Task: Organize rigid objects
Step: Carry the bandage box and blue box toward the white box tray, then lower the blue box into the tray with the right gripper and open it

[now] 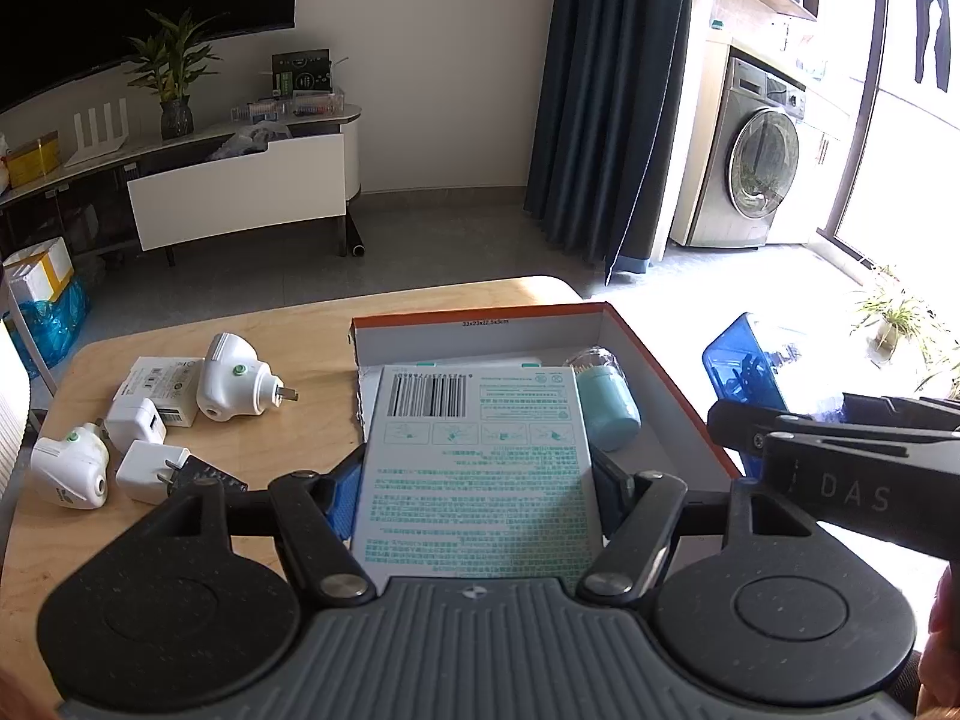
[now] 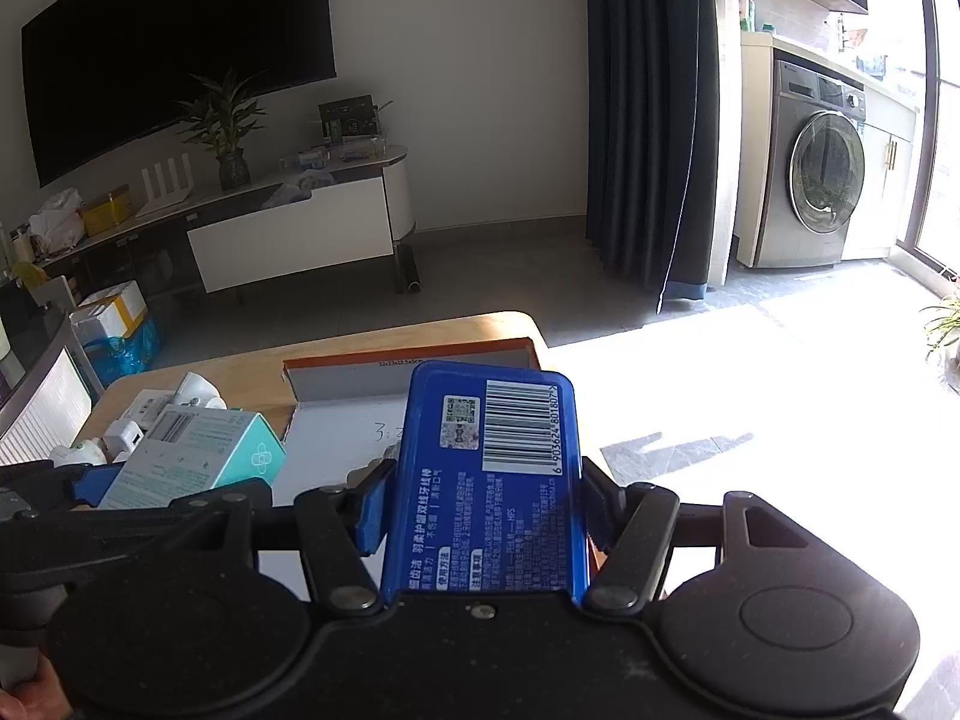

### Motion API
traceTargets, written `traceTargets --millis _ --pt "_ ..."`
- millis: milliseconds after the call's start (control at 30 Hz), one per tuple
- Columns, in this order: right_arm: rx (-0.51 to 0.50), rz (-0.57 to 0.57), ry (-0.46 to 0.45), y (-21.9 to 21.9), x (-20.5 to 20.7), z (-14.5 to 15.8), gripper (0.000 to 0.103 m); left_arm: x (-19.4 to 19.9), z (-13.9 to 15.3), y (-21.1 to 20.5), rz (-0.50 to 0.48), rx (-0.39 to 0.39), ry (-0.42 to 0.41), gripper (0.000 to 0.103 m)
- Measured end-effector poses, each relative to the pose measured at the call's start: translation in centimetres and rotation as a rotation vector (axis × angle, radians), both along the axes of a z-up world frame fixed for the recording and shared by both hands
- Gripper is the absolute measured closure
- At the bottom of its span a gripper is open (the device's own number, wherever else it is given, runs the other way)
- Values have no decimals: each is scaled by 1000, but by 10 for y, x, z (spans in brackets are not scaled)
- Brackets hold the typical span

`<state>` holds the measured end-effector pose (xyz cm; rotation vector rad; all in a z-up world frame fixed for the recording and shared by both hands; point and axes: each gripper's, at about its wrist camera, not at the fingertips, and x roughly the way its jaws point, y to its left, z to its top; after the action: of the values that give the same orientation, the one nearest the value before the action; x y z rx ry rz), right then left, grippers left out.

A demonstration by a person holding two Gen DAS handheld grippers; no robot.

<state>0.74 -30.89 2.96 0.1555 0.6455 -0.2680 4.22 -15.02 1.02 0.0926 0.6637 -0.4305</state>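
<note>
While both boxes are held up over the tabletop (image 1: 288,324), the putting-away step is judged to be in hand. The orange-edged box (image 1: 660,360) is taken as the landmark.

Far to its left, two white plug-in lamps (image 1: 237,381) and some small white chargers (image 1: 135,423) are seen lying loose on the wood, close together. A flat white packet (image 1: 165,381) lies under or between them.

Just left of the landmark's middle, the left gripper (image 1: 477,480) is seen partly closed on a pale printed carton (image 1: 480,468). The carton is pinched on both sides and is held above the near end of the landmark box. Inside that box, at the far right corner, a teal jar (image 1: 609,414) is seen lying on its side.

Over the landmark's right part, the right gripper (image 2: 483,516) is seen partly closed on a blue tin (image 2: 489,480), which is squeezed on both sides.

Next, each held thing is likely to be lowered into a free spot in the box and then let go. Care is needed so the teal jar is not bumped.
</note>
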Motion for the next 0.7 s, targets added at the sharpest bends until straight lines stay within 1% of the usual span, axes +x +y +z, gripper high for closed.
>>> traceTargets --millis 700 --pt "-3 25 3 -6 14 0 29 18 -1 -3 27 -1 18 31"
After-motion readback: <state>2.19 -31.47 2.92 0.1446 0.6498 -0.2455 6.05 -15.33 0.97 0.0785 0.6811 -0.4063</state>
